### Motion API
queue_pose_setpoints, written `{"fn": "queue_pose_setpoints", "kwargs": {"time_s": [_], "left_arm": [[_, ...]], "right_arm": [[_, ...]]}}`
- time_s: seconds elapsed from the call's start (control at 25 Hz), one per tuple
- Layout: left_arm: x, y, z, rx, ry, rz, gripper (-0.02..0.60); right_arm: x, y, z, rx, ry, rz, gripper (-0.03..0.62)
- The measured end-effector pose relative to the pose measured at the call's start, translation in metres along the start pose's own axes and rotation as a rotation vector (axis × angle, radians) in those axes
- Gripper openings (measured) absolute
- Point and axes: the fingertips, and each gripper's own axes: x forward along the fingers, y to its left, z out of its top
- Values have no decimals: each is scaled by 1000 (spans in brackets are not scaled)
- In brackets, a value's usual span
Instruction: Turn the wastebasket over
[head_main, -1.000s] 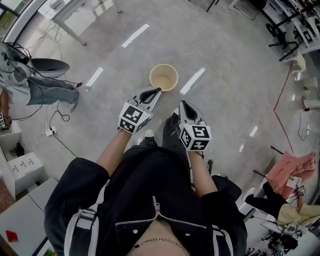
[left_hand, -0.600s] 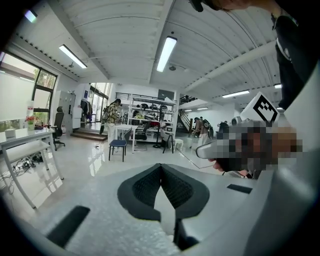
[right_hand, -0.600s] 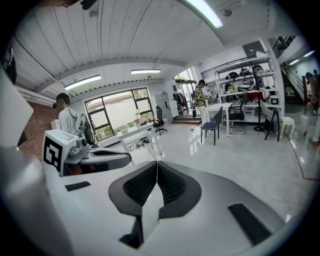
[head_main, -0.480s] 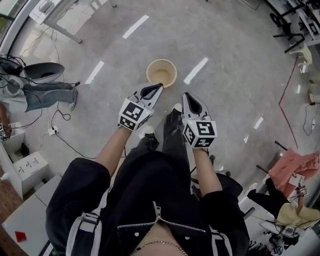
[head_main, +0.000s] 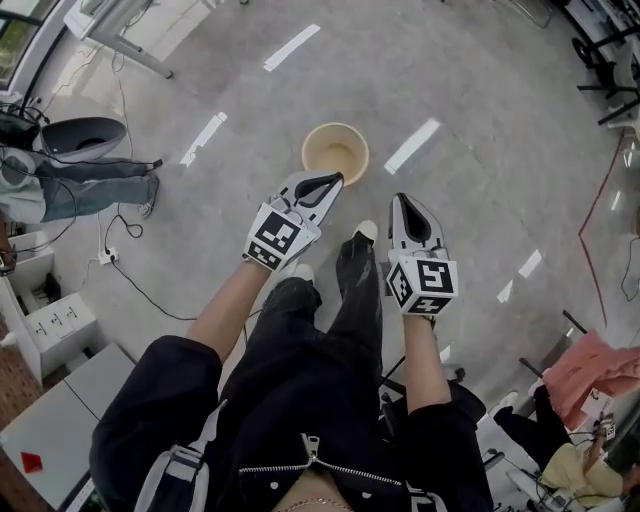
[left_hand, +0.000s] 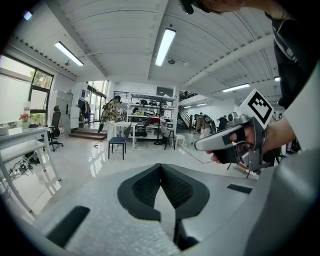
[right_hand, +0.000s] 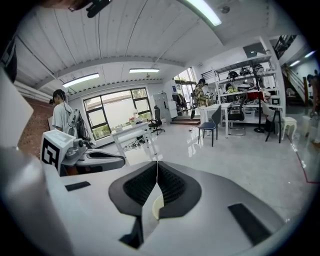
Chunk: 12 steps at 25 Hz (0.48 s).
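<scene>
A beige round wastebasket (head_main: 335, 152) stands upright on the grey floor, its open mouth up, in the head view. My left gripper (head_main: 335, 178) is shut, its tip just in front of the basket's near rim, with nothing between the jaws. My right gripper (head_main: 400, 198) is also shut and empty, a little to the right of the basket and nearer to me. In the left gripper view the jaws (left_hand: 160, 165) meet, and the right gripper (left_hand: 225, 142) shows alongside. In the right gripper view the shut jaws (right_hand: 157, 162) let a sliver of the basket (right_hand: 157, 206) show below them.
My legs and a shoe (head_main: 365, 231) are just behind the grippers. A seated person's legs (head_main: 85, 185), cables and a power strip (head_main: 100, 258) lie at the left. Table legs (head_main: 130, 55) stand at the top left, and pink cloth (head_main: 590, 365) lies at the lower right.
Both grippers have moved forward and lower, shifting right in the head view and staying shut. The person's leg has stepped forward toward the basket.
</scene>
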Motion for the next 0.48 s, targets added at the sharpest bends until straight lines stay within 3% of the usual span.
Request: {"fn": "queue_pose_setpoints", "kwargs": {"time_s": [0.24, 0.48], "left_arm": [[42, 28, -75, 17, -3, -1, 5], [106, 62, -179, 43, -7, -14, 5]], "right_arm": [[53, -45, -46, -17, -30, -17, 11], [129, -96, -113, -87, -35, 9, 11]]}}
